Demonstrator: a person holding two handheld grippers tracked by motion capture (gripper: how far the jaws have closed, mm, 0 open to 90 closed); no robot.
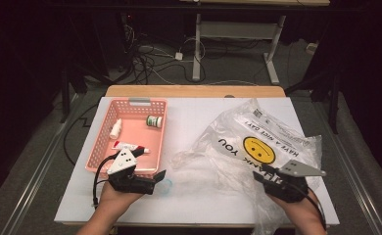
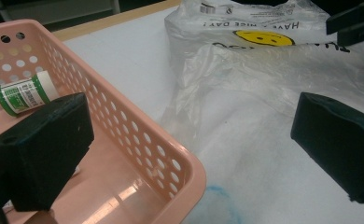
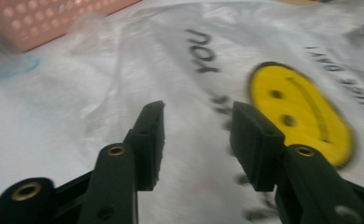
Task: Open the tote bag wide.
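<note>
White bench (image 1: pixel 189 122) under dim light carries a pink basket (image 1: pixel 97 147) at left and a crumpled plastic bag (image 1: pixel 257 142) at right. We judge the flimsy film could slip or snag if pinched thinly. Our left hand-held gripper (image 1: pixel 152 182) hangs released wide by the basket's near corner; our right hand-held gripper (image 3: pixel 196 140) hovers parted over the bag, holding nothing.

A white-topped counter (image 1: pixel 194 112) with a strip of bare wood (image 1: pixel 194 91) along its far edge stands on a grey floor (image 1: pixel 32 161). Beyond it the room is dark. A second desk on white legs (image 1: pixel 238 44) stands farther back, with loose cables (image 1: pixel 150 61) tangled on the floor beside it. Pale rails (image 1: pixel 30 181) run along the floor at both sides.
</note>
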